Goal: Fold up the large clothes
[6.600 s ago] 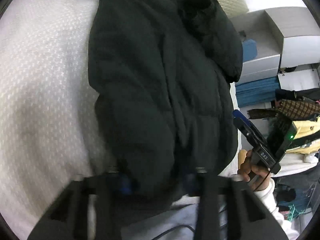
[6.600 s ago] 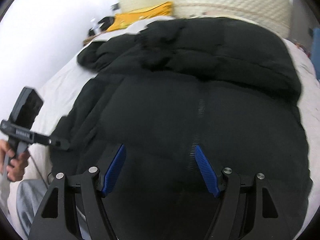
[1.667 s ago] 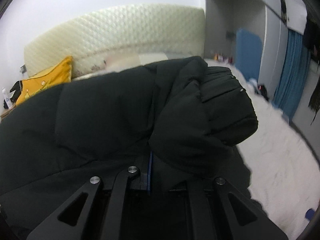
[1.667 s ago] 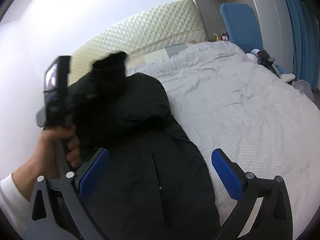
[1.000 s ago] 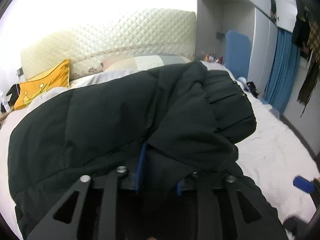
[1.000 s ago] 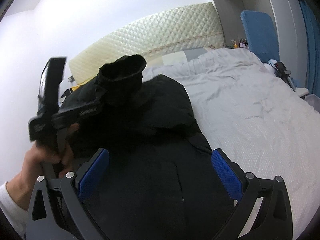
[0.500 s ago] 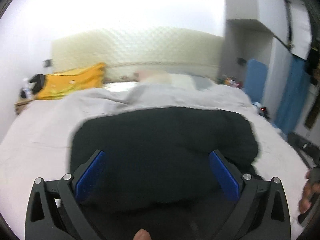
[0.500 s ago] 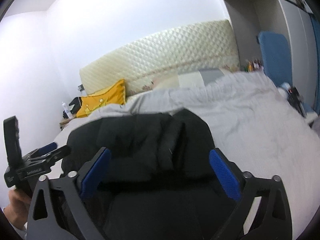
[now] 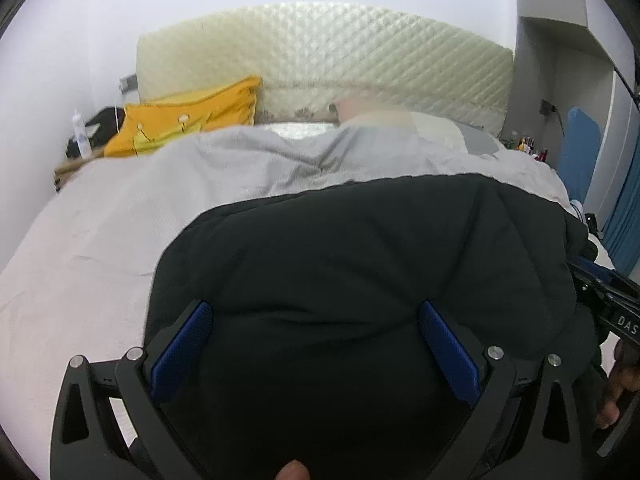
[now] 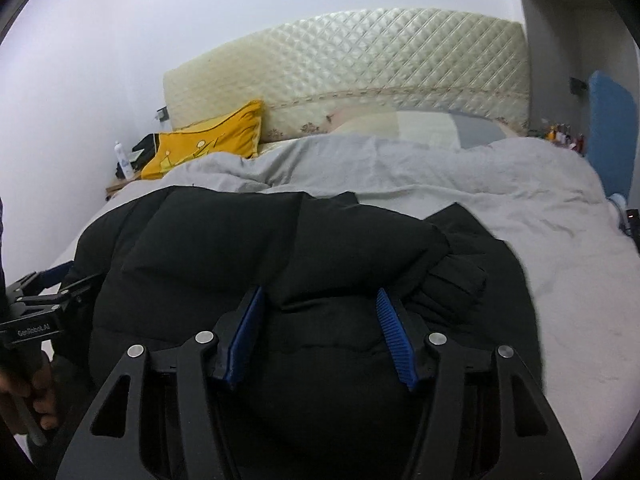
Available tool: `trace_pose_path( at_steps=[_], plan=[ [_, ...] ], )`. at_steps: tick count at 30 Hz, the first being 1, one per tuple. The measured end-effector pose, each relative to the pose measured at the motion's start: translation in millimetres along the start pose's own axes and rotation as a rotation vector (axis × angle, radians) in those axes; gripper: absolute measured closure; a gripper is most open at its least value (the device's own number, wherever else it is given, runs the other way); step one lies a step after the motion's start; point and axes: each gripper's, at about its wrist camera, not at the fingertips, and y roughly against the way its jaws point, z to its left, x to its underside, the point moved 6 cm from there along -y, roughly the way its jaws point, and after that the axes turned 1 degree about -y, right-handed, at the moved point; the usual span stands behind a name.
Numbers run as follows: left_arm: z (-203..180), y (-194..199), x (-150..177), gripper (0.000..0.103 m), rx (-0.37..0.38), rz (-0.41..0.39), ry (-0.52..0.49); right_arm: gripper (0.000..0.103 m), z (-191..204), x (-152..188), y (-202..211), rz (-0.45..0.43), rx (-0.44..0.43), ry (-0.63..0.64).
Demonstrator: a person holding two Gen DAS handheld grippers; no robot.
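A black puffer jacket [image 9: 360,272] lies folded on the bed, bulky and rounded. In the right wrist view one sleeve with a ribbed cuff [image 10: 456,280] lies across the top of the jacket [image 10: 248,248]. My left gripper [image 9: 314,308] hovers over the jacket's near part, open wide, its blue pads clear of the cloth. My right gripper [image 10: 320,294] is closing, with a bulge of jacket cloth between its pads, which do not visibly press on it. Each gripper shows at the edge of the other's view, the left gripper [image 10: 40,292] and the right gripper [image 9: 612,304], both held by a hand.
A grey duvet [image 10: 460,184] covers the bed beyond the jacket. A yellow pillow [image 10: 208,140] leans on the quilted headboard [image 10: 360,80]. A nightstand with a bottle [image 10: 122,160] stands at the far left, a blue chair [image 10: 612,120] at the right.
The left gripper let go of the lifted jacket part and opened wide; that part now lies flat on the pile. Both grippers drew back toward the near edge. The right jaws narrowed.
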Motion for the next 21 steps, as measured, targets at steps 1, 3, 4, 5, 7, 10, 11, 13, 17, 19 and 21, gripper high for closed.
trace_pose_path(
  at_steps=[1,3,4,5,7,10,11,13,17,19,21],
  plan=[
    [1.6,-6.8,0.5,0.000,-0.002,0.004,-0.004,0.045,0.4,0.8,-7.9,0.008,-0.005,0.000],
    [1.6,-17.3,2.0,0.000,-0.010,0.009,-0.010,0.044,2.4,3.4,-20.5,0.013,-0.003,0.024],
    [2.8,-23.4,2.8,0.000,-0.007,0.011,-0.006,0.043,3.7,4.9,-26.5,0.010,0.005,0.037],
    [3.5,-29.8,3.6,0.000,-0.005,0.014,-0.005,0.043,5.8,6.5,-30.8,0.010,0.010,0.045],
    [2.8,-39.4,4.1,0.000,-0.007,0.023,-0.011,0.042,5.7,9.5,-41.2,0.010,0.014,0.048],
    [1.6,-55.1,6.0,0.000,-0.010,0.031,-0.018,0.042,1.8,12.7,-54.9,0.009,0.016,0.039],
    [0.6,-59.8,6.4,0.000,-0.013,0.034,-0.019,0.042,0.8,13.6,-57.5,0.011,0.019,0.039],
    [-1.2,-64.3,5.5,0.000,-0.022,0.040,-0.022,0.042,-0.5,15.6,-63.6,0.030,0.033,0.038],
    [-4.5,-58.6,3.8,0.000,-0.030,0.041,-0.028,0.042,1.8,15.4,-65.2,0.083,0.045,0.043],
    [-5.8,-48.1,3.9,0.000,-0.027,0.038,-0.029,0.042,1.1,14.0,-52.7,0.089,0.032,0.028],
    [-4.8,-34.3,3.8,0.000,-0.023,0.029,-0.028,0.042,1.1,12.1,-34.8,0.070,0.000,0.008]
  ],
)
